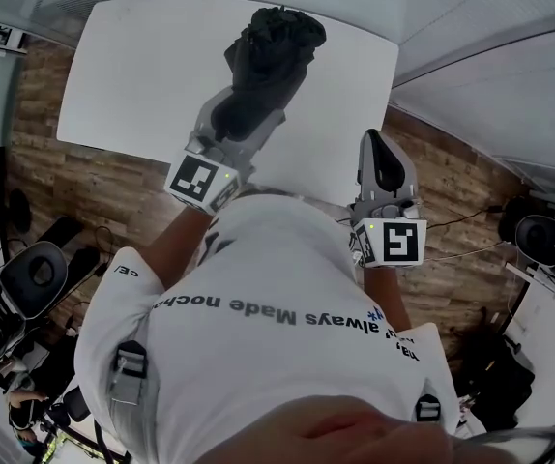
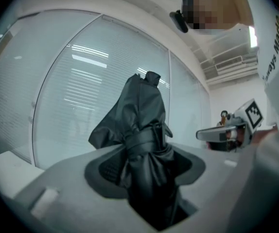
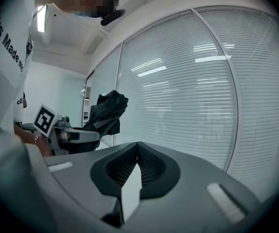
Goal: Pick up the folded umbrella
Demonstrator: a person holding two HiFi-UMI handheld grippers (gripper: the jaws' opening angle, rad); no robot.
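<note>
The folded black umbrella (image 1: 273, 42) is up in the air above the white table (image 1: 132, 75), with my left gripper (image 1: 256, 95) shut on its lower part. In the left gripper view the umbrella (image 2: 142, 125) stands upright between the pads, its strap wrapped round the bunched fabric, and the left gripper (image 2: 147, 171) pinches it from both sides. My right gripper (image 1: 375, 143) hovers at the table's near edge. Its pads meet with nothing between them in the right gripper view (image 3: 138, 165). From there the umbrella (image 3: 108, 109) and the left gripper (image 3: 76, 136) show at the left.
A glass wall with closed blinds (image 3: 202, 91) runs ahead of both grippers. Wood floor (image 1: 94, 196) surrounds the table. Black office chairs (image 1: 31, 278) stand at the left and dark equipment (image 1: 546, 242) at the right. The person's white shirt (image 1: 277, 327) fills the lower head view.
</note>
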